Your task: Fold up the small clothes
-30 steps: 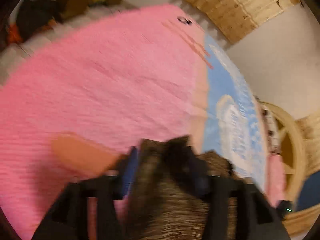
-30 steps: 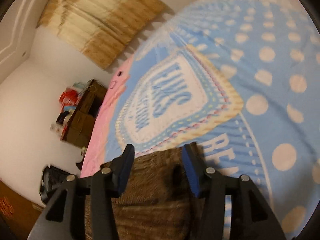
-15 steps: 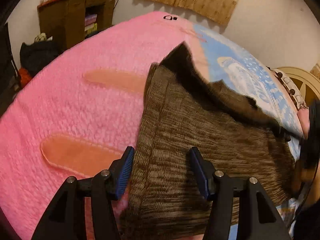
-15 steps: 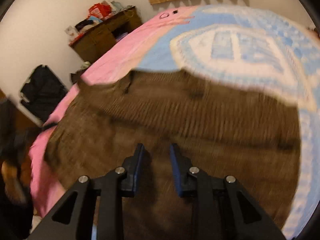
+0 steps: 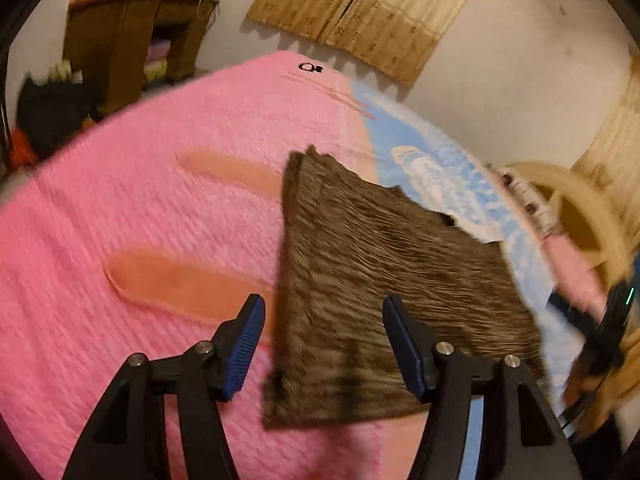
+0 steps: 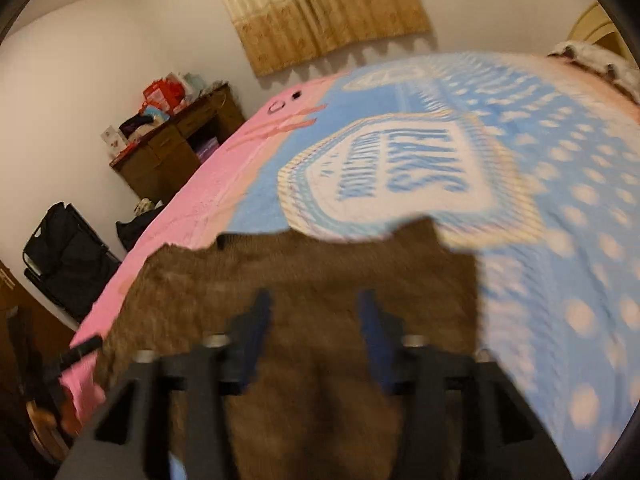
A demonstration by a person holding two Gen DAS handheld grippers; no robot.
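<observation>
On the bed (image 5: 132,208), a brown knit cloth (image 5: 384,292) lies flat, partly on the pink side and partly on the blue blanket (image 6: 560,240). The left gripper (image 5: 324,344) is wide open above the near edge of the cloth and holds nothing. The right gripper (image 6: 316,336) is blurry, but its jaws stand apart over the cloth (image 6: 320,264), and it grips nothing. A brown cabinet (image 6: 176,148) with stuff on top stands by the wall. A tan curtain (image 6: 320,12) hangs behind the bed.
</observation>
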